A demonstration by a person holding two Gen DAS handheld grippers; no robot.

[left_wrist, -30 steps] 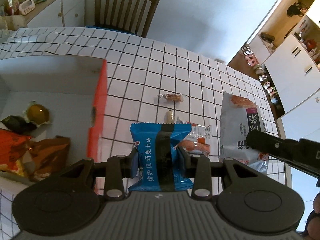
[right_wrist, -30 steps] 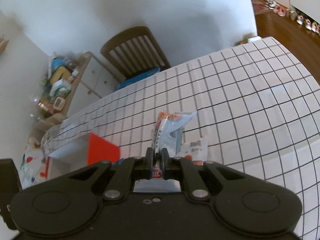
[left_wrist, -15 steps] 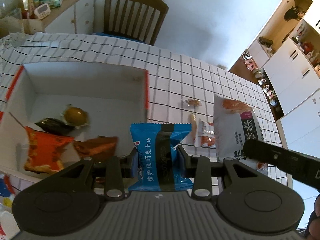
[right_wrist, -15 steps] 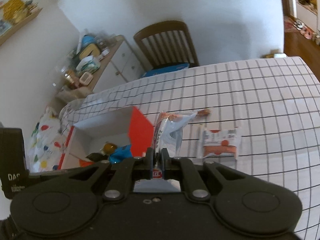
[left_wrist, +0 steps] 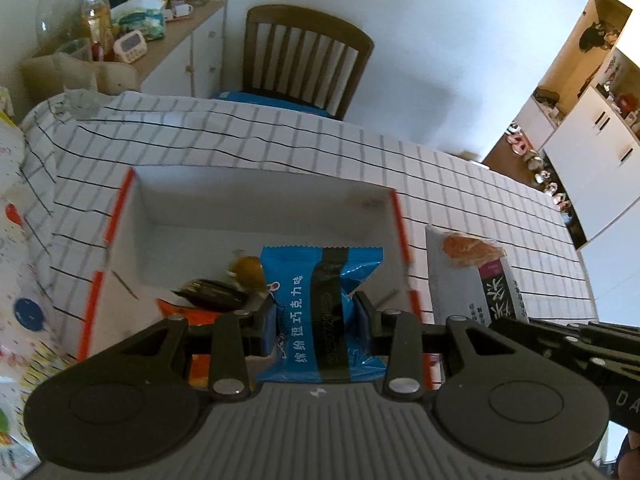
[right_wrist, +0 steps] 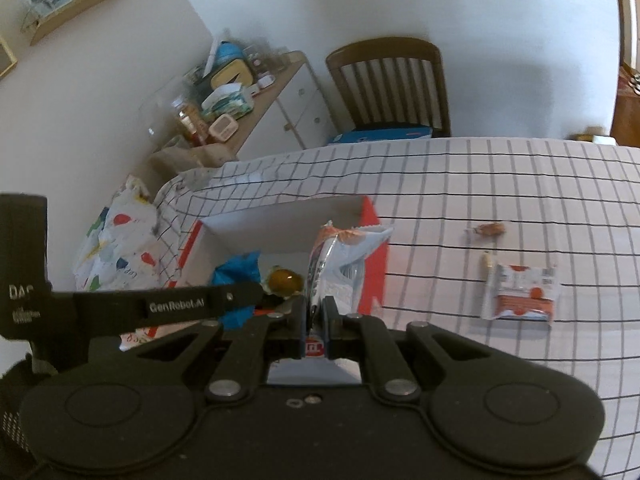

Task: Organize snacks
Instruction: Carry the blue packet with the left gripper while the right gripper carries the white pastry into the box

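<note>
My left gripper is shut on a blue snack packet and holds it over the white box with orange edges. The box holds a round amber sweet, a dark wrapper and an orange packet. My right gripper is shut on a grey-white snack bag, held edge-on above the box's right wall. The bag also shows in the left wrist view. The blue packet also shows in the right wrist view.
On the checked tablecloth to the right of the box lie a white-and-orange packet, a thin stick and a small wrapped sweet. A wooden chair stands behind the table. A cluttered sideboard is at the back left.
Both grippers have moved left with their snacks. The blue packet went from over the tablecloth to over the box. The grey-white bag now hangs at the box's right wall.
</note>
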